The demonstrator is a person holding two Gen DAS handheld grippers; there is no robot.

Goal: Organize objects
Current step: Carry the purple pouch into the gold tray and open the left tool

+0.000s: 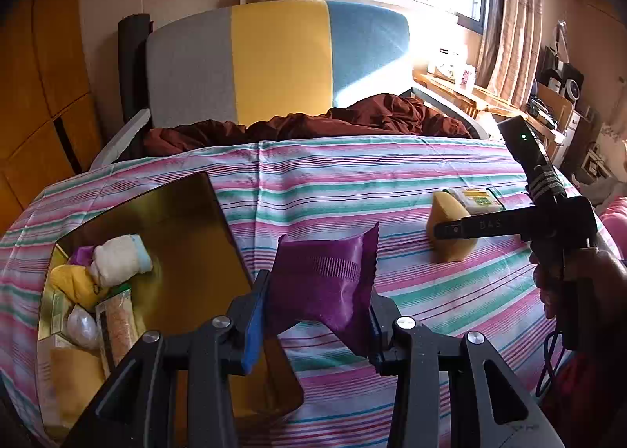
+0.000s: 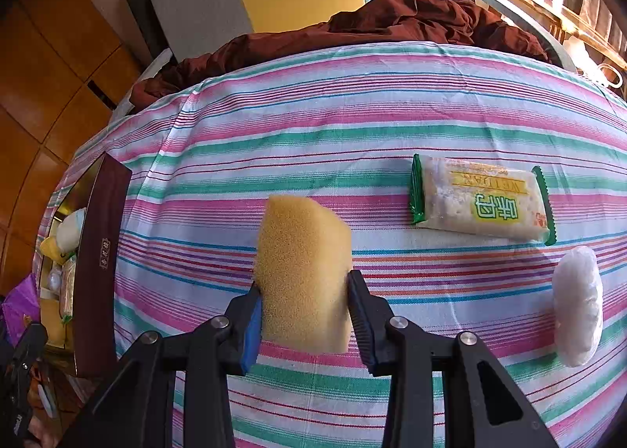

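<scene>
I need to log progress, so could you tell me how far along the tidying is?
Several items already lie in the box. The left gripper holds a purple packet; the right gripper grips the sponge. Left on the cloth: the snack bar and white packet.

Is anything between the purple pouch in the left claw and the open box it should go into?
Nothing visible does. The purple pouch hangs in the left claw just right of the box, whose open top faces it.
</scene>
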